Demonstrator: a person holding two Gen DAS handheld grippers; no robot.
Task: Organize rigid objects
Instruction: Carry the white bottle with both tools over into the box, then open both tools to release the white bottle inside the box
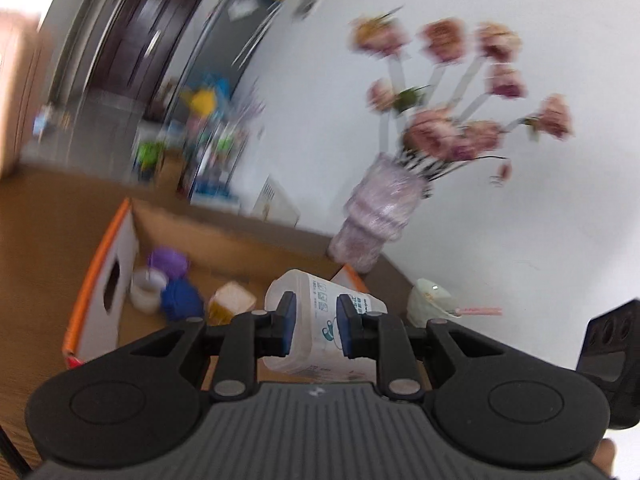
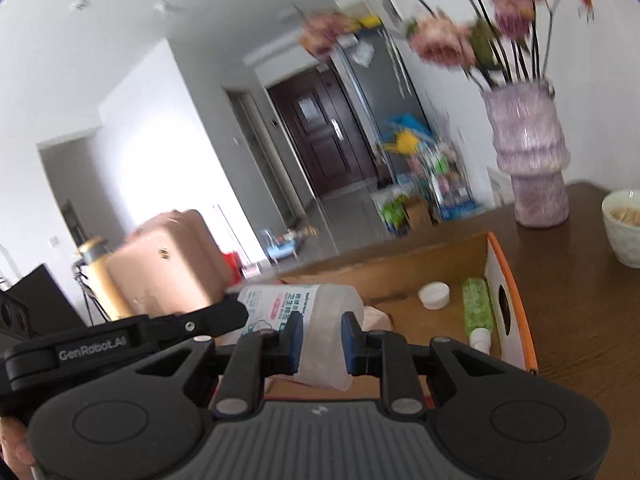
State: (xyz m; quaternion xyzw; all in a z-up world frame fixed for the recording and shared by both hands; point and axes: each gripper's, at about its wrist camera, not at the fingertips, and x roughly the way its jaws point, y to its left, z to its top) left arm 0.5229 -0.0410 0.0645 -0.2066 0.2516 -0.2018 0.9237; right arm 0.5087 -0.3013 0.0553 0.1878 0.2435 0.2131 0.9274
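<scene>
Both grippers hold one translucent plastic jar with a printed label [image 1: 320, 320], lying sideways above an open cardboard box [image 1: 100, 280] with an orange rim. My left gripper [image 1: 316, 326] is shut on one end of the jar. My right gripper [image 2: 320, 342] is shut on the jar's [image 2: 316, 320] other end. Inside the box lie a purple lid [image 1: 170, 260], a blue lid [image 1: 182, 300], a white cup [image 1: 148, 288] and a yellowish block [image 1: 232, 302]. The right wrist view shows a white cap [image 2: 434, 294] and a green tube [image 2: 476, 312] in the box [image 2: 516, 308].
The box sits on a brown wooden table [image 2: 580, 320]. A purple vase of pink flowers [image 1: 376, 216] stands behind it by the white wall. A white bowl [image 1: 430, 302] is to the right. A pink suitcase [image 2: 168, 256] stands beyond the table.
</scene>
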